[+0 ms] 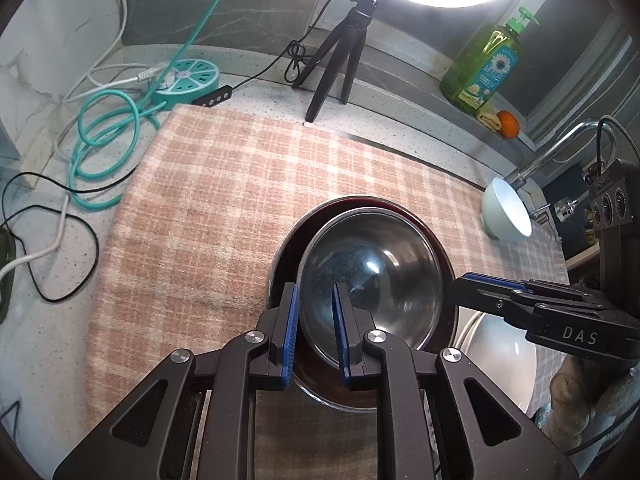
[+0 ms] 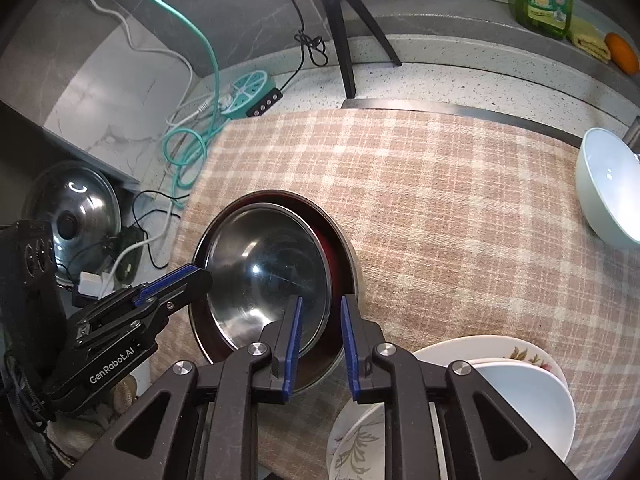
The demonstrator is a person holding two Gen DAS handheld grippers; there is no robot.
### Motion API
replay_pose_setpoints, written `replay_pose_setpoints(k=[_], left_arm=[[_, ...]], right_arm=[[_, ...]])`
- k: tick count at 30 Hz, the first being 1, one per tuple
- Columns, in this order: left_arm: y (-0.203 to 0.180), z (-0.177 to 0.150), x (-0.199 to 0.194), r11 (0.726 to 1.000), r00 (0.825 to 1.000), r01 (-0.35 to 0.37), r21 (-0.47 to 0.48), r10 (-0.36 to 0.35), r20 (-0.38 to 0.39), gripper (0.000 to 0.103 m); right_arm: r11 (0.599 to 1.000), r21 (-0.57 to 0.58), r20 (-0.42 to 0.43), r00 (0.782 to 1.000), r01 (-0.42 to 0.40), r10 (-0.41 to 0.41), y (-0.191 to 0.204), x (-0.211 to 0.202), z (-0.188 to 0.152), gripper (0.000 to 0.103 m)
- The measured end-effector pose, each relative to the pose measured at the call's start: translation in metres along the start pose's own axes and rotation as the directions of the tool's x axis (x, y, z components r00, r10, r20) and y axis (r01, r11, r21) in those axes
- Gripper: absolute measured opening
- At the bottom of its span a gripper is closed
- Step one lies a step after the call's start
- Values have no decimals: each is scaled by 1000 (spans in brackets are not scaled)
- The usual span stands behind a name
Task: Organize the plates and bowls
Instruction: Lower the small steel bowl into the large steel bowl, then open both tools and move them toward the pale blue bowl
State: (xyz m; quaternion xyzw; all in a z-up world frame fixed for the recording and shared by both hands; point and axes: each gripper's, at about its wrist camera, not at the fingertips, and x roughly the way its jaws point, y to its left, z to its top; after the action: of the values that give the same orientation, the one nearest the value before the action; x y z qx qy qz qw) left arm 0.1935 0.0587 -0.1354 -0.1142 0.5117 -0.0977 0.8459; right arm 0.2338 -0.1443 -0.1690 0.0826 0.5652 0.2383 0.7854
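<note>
A steel bowl (image 1: 372, 272) (image 2: 264, 264) sits nested inside a larger dark red bowl (image 1: 440, 248) (image 2: 340, 248) on a pink checked cloth (image 1: 240, 200). My left gripper (image 1: 316, 320) (image 2: 198, 274) is shut on the steel bowl's near-left rim, with one pad outside and one inside. My right gripper (image 2: 322, 320) (image 1: 460, 284) straddles the steel bowl's opposite rim. Its pads stand apart and I see a gap on either side of the metal. A pale white bowl (image 1: 508, 208) (image 2: 608, 192) rests tilted at the cloth's far right. White and floral plates (image 2: 520, 392) (image 1: 500, 352) are stacked near the right gripper.
A black tripod (image 1: 336, 68) with a ring light stands behind the cloth. A teal power strip (image 1: 188, 80) and loose cables (image 1: 104, 136) lie to the left. A green soap bottle (image 1: 484, 68), an orange (image 1: 509, 124) and a faucet (image 1: 560, 148) are at the right. A pot lid (image 2: 72, 208) lies far left.
</note>
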Motion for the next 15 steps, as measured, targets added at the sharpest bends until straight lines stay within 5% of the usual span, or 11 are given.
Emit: replay_pose_setpoints(k=[15], left_arm=[[-44, -12, -39, 1000, 996, 25, -20, -23, 83, 19]], right_arm=[[996, 74, 141, 989, -56, 45, -60, -77, -30, 29]])
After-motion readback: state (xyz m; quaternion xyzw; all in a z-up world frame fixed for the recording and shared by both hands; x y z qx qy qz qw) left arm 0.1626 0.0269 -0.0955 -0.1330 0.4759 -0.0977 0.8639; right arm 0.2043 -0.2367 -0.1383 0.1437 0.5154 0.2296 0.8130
